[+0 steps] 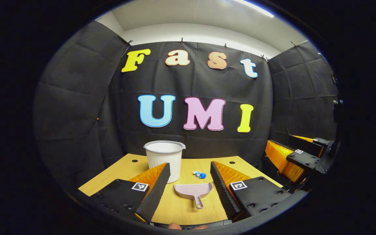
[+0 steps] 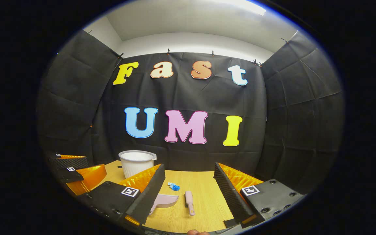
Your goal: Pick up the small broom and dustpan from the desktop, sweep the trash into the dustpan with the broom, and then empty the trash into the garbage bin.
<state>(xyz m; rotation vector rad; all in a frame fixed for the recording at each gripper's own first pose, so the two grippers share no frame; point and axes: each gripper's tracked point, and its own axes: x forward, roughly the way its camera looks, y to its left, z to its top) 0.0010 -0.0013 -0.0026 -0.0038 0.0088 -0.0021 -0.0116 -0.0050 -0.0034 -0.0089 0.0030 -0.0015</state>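
Both hand-held grippers hang above the near edge of the wooden surface (image 1: 188, 209), and neither has taken anything.

In the left gripper view, the left hand-held gripper (image 1: 189, 178) has its jaws spread wide. The pink dustpan (image 1: 193, 191) lies flat on the surface between its fingers, untouched, with its short handle pointing toward the near edge. Just beyond the dustpan sits the trash (image 1: 200, 175), a small crumpled wad of blue and white. The white garbage bin (image 1: 164, 159) stands upright at the far left of the surface, partly behind the left finger. The other hand-held gripper shows off to the right, well apart.

In the right gripper view, the right hand-held gripper (image 2: 189, 182) is likewise released, with a wide gap between its fingers. The small broom (image 2: 189, 202) lies in that gap, a slim pink piece lying near to far; its bristles are hard to make out from here, so I cannot tell which end is which. The dustpan lies just left of it, half hidden by the left finger.
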